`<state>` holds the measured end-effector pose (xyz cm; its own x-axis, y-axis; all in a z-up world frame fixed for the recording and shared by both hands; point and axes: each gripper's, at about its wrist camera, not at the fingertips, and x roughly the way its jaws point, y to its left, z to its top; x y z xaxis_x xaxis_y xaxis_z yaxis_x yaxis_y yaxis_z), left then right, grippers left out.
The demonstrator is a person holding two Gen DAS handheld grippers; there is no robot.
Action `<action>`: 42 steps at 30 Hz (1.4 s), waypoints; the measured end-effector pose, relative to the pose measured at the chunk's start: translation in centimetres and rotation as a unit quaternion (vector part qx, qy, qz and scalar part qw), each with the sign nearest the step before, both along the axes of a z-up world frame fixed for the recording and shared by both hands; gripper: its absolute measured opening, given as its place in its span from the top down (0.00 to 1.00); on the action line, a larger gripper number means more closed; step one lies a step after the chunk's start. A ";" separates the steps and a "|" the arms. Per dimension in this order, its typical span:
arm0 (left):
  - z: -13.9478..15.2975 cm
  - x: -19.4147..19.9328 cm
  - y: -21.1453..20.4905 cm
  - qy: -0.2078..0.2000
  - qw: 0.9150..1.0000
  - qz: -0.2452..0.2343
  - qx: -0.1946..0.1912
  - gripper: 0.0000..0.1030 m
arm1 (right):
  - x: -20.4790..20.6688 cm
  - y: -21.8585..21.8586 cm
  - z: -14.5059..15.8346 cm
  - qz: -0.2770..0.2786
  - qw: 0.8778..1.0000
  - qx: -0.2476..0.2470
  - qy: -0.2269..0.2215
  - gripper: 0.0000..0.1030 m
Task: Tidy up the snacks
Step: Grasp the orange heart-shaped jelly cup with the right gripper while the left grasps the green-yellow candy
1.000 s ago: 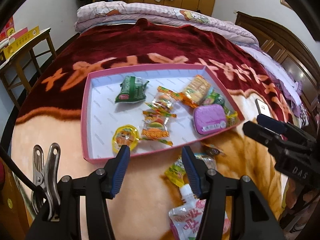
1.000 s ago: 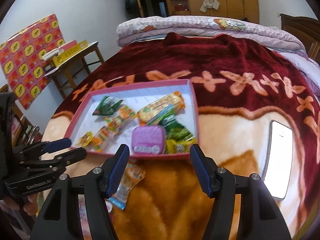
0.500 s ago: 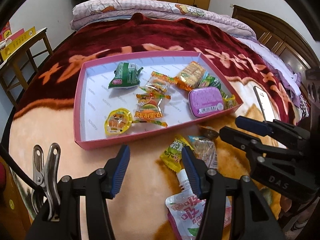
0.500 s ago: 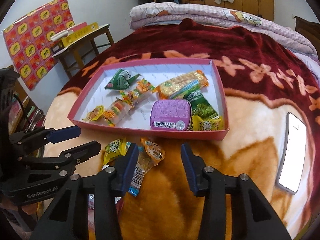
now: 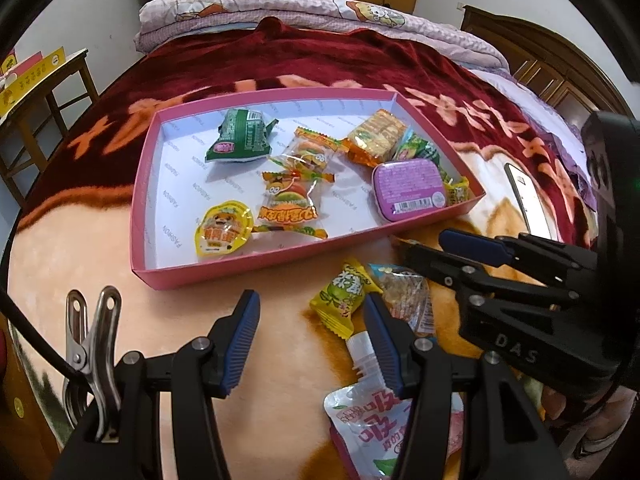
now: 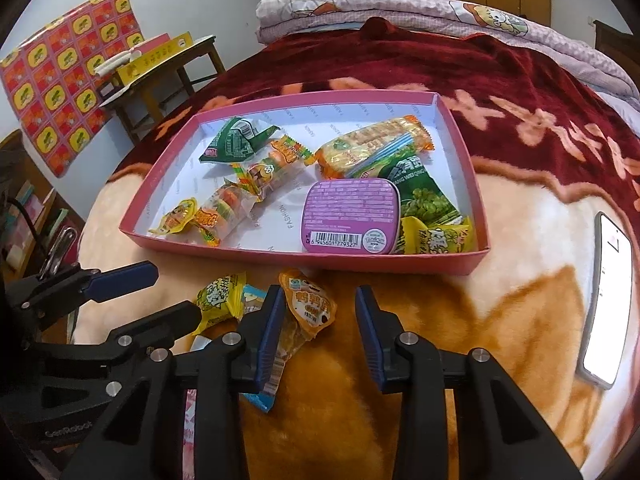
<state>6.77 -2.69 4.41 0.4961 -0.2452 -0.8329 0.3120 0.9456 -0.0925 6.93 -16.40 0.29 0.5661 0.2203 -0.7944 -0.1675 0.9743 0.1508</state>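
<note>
A pink tray (image 5: pixel 240 270) (image 6: pixel 400 262) on the blanket holds several snacks, among them a purple tin (image 5: pixel 408 188) (image 6: pixel 350 212) and a green packet (image 5: pixel 240 136). In front of it lie a yellow candy (image 5: pixel 344 296) (image 6: pixel 220 296), a clear-wrapped snack (image 5: pixel 408 296), an orange jelly packet (image 6: pixel 308 304) and a white pouch (image 5: pixel 372 420). My right gripper (image 6: pixel 320 320) (image 5: pixel 432 248) hangs low over the loose snacks. Its jaws are closing with the orange packet between them, close to the left pad and apart from the right one. My left gripper (image 5: pixel 310 344) (image 6: pixel 168 296) stands open and holds nothing, with the yellow candy just past its right finger.
A phone (image 6: pixel 608 300) (image 5: pixel 528 204) lies on the blanket to the right of the tray. A wooden table (image 6: pixel 160 76) with boxes stands at the bed's left side. Folded quilts (image 5: pixel 320 8) lie at the far end. A metal clip (image 5: pixel 96 332) hangs by my left gripper.
My right gripper has come down and nearer to the loose snacks in front of the tray, and its jaws have narrowed around the orange packet. The left gripper has hardly moved.
</note>
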 end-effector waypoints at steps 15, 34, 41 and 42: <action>-0.6 0.2 -0.1 0.006 1.000 0.002 -0.001 0.45 | -0.2 0.0 -0.9 -0.013 1.000 -0.026 -0.004 0.72; -2.0 0.9 -2.4 0.004 1.000 0.002 0.027 0.45 | -3.1 -3.4 -1.4 -0.027 1.000 -0.003 0.003 0.72; -2.2 0.9 -2.8 -0.003 1.000 0.008 0.027 0.47 | -3.3 -3.5 -1.5 -0.023 1.000 0.001 -0.004 0.72; -2.2 0.8 -3.0 -0.005 1.000 0.006 0.029 0.48 | -3.3 -3.5 -1.5 -0.023 1.000 0.002 -0.004 0.72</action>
